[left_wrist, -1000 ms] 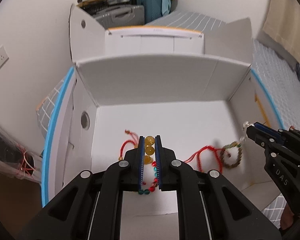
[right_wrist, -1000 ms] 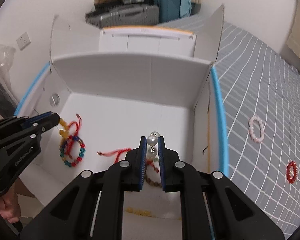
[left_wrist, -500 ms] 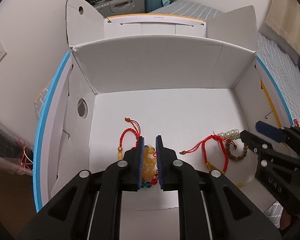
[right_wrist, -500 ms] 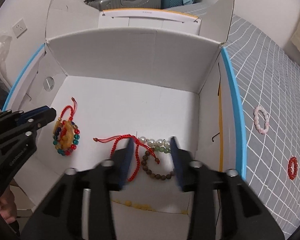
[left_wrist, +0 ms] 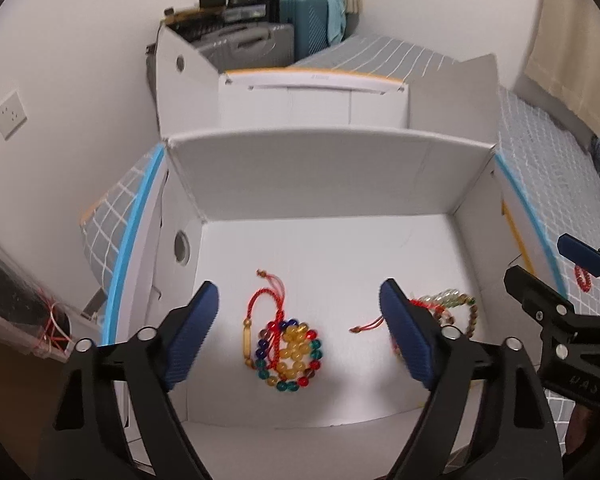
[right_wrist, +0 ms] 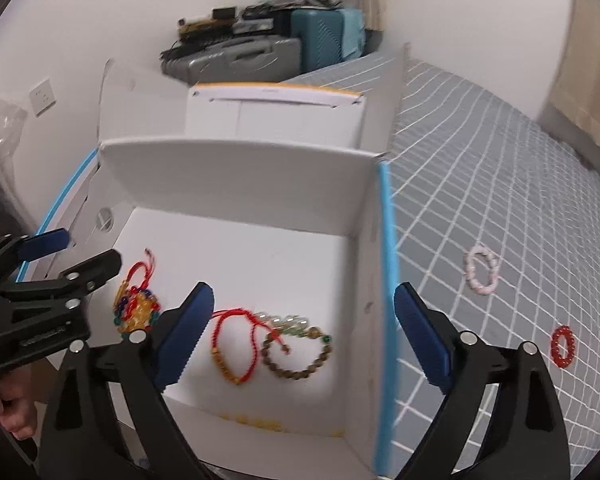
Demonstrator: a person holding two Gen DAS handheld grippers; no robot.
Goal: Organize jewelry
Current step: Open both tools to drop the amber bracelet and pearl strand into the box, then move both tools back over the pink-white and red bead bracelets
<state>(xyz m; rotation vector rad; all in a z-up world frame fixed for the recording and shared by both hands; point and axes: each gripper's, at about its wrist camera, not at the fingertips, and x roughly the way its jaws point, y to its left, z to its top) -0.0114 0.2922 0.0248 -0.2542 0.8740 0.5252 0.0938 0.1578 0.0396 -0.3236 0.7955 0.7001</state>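
With both pairs of jaws spread wide, nothing gripped: left gripper (left_wrist: 300, 332) released above the left half of the white cardboard box (left_wrist: 324, 168), right gripper (right_wrist: 304, 336) released over the box's right wall.

On the box floor, toward the left wall and near edge: multicoloured bead bracelet (left_wrist: 290, 354) lying flat, with a clump of amber beads (left_wrist: 294, 350) inside its ring and a red cord bracelet (left_wrist: 266, 304) draped across, touching both.

Toward the right wall: second red cord bracelet (right_wrist: 236, 344), a brown bead bracelet (right_wrist: 300, 354) and a string of pale pearl-like and green beads (right_wrist: 290, 322), overlapping; blurred, so possibly tangled, hard to tell.

Outside the box, on the grey grid-patterned bedsheet (right_wrist: 500, 168) to the right: pink bead bracelet (right_wrist: 482, 270) and red bead bracelet (right_wrist: 563, 346), well apart from each other.
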